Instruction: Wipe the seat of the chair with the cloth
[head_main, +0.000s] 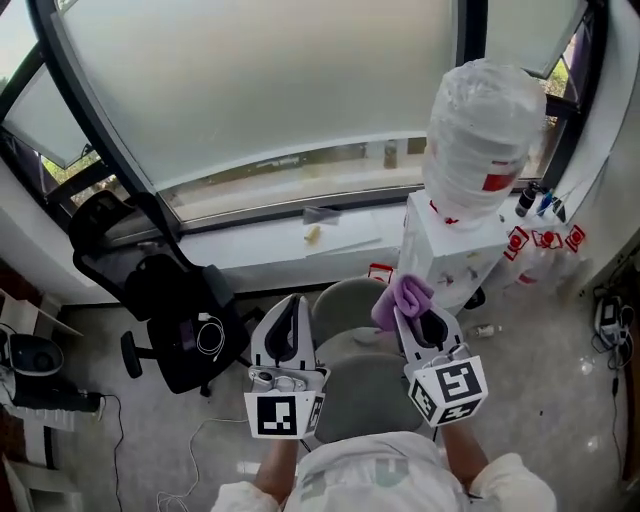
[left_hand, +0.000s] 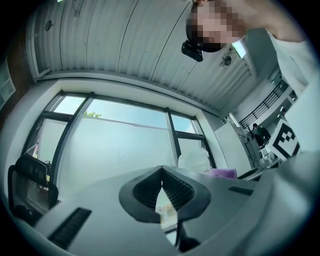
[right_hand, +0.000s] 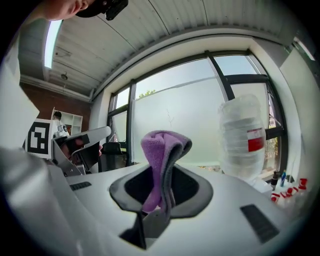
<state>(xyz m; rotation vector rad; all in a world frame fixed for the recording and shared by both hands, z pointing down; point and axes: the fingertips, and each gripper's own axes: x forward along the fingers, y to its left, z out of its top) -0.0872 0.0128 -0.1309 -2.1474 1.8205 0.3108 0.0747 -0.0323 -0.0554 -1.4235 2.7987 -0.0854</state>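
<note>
In the head view a grey chair with a rounded seat (head_main: 365, 395) and a low back (head_main: 345, 297) stands right below me. My right gripper (head_main: 415, 318) hovers over its right side, shut on a purple cloth (head_main: 403, 297) that bunches up out of the jaws. The right gripper view shows the cloth (right_hand: 159, 150) folded and pinched in the right gripper (right_hand: 162, 172). Over the seat's left side, my left gripper (head_main: 290, 320) points up. In the left gripper view, the left gripper (left_hand: 162, 171) has its pads meeting at the tips and holds nothing.
A black office chair (head_main: 170, 310) stands at the left with a cable on it. A white stand carrying a plastic-wrapped bottle (head_main: 480, 140) is close at the right. A window sill (head_main: 300, 235) runs behind. Small bottles (head_main: 545, 238) and cables lie on the floor.
</note>
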